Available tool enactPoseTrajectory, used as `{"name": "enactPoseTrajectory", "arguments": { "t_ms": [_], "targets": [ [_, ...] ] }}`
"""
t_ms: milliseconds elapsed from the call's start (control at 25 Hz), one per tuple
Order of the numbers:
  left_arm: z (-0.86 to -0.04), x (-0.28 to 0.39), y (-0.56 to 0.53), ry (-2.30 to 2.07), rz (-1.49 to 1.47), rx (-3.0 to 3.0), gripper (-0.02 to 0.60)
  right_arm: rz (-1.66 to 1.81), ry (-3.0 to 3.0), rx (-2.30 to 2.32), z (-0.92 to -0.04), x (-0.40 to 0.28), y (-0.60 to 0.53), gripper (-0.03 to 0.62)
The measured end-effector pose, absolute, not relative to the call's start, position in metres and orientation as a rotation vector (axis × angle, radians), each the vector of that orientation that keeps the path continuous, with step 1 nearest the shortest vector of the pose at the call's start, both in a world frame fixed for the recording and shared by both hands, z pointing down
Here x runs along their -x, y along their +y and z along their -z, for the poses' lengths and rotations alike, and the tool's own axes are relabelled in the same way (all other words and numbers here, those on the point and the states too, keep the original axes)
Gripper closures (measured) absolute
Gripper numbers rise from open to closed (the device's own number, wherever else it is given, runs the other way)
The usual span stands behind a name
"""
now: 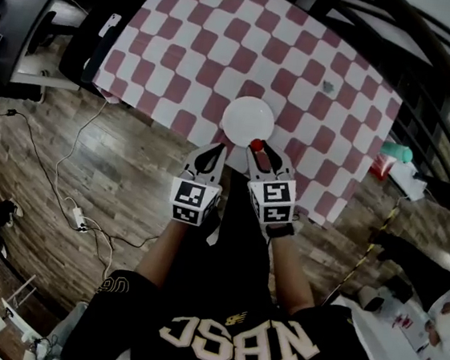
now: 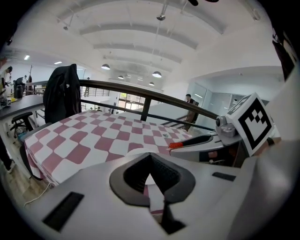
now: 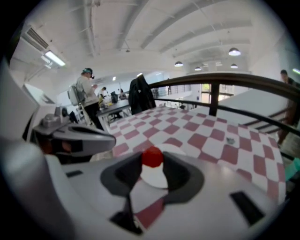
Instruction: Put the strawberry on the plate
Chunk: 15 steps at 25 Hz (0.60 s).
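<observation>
1. One strawberry (image 3: 152, 157) pinched at the jaw tips of the right gripper (image 1: 259, 150), hanging at the near rim of the white plate (image 1: 248, 120) on the checked cloth (image 1: 318, 73); height above the plate hard to judge.
2. Left gripper (image 2: 150, 158) just beside it, jaws together on nothing, tips near the same rim.
3. Could land on the rim or the cloth if let go here; probably safer carried further over the middle of the plate.
4. Might roll off the plate after a high drop, being small and round.
5. May bruise under a hard squeeze, or slip out with a jolt, given so shallow a hold.
6. Could push the light plate along the cloth if lowered onto its rim.
</observation>
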<state>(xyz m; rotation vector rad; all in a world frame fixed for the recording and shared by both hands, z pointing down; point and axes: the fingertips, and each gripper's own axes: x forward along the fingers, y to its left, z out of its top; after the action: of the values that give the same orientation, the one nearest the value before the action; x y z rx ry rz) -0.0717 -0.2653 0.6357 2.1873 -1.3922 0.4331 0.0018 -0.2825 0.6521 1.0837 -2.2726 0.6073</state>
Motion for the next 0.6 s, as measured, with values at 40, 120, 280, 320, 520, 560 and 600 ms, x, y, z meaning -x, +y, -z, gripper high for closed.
{"name": "enactPoseTrajectory", "arguments": {
  "t_ms": [40, 120, 280, 320, 520, 560, 600],
  "targets": [
    [-0.640, 0.072, -0.268, -1.397, -0.433, -2.172, 0.574, -0.612, -2.261, -1.073, -0.660, 0.000, -0.287, 0.450],
    [-0.649, 0.071, -0.273, -1.399, -0.436, -2.155, 0.574, -0.617, -2.239, -1.056, -0.676, 0.003, -0.297, 0.450],
    [-0.663, 0.065, -0.280, -1.374, -0.452, -2.158, 0.574, -0.646, -2.179, -1.036, -0.708, 0.007, -0.311, 0.450],
    [-0.665, 0.065, -0.281, -1.369, -0.456, -2.158, 0.574, -0.659, -2.163, -1.034, -0.715, 0.007, -0.312, 0.450],
    [-0.674, 0.068, -0.285, -1.373, -0.457, -2.144, 0.574, -0.651, -2.117, -1.011, -0.738, 0.012, -0.316, 0.450],
    [-0.676, 0.070, -0.286, -1.376, -0.457, -2.140, 0.574, -0.639, -2.111, -1.005, -0.741, 0.012, -0.317, 0.450],
    [-0.677, 0.071, -0.286, -1.379, -0.457, -2.137, 0.574, -0.629, -2.105, -1.001, -0.743, 0.013, -0.318, 0.450]
  ]
}}
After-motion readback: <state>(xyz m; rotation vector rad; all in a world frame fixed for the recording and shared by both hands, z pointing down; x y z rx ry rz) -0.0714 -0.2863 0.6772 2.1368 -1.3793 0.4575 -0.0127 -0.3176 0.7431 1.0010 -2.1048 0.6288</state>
